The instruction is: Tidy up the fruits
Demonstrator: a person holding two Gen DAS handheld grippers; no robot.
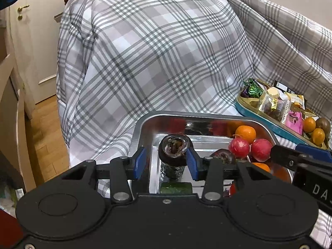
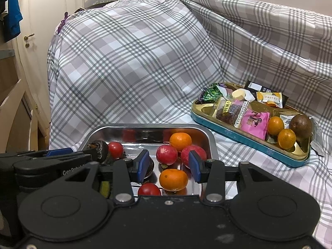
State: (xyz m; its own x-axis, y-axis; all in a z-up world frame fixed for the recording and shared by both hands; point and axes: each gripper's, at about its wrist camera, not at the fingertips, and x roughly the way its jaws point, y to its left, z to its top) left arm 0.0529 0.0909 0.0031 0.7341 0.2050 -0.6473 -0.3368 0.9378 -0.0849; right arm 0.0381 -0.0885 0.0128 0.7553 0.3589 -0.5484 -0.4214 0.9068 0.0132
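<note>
A steel tray [image 1: 143, 124] [image 2: 211, 139] on the checked cloth holds tangerines [image 2: 173, 179], red fruits [image 2: 167, 154] and a green piece [image 1: 176, 188]. My left gripper [image 1: 167, 159] is over the tray's left part, its blue pads closed against a dark, cut-open fruit [image 1: 174, 148] held just above the tray floor; that fruit also shows in the right wrist view [image 2: 99, 148]. My right gripper [image 2: 169, 165] is open and empty, low over the tray with a tangerine between its fingers. A teal and gold snack tin [image 2: 244, 141] to the right holds two small oranges [image 2: 286, 138] and a brown fruit [image 2: 300, 126].
The tin also holds wrapped sweets and pastry packets [image 2: 269, 98]. A large mound under the checked cloth [image 2: 134, 62] rises behind the tray. A white door [image 1: 35, 41] and wooden floor [image 1: 47, 137] lie to the left, with cardboard panels [image 1: 12, 103] nearby.
</note>
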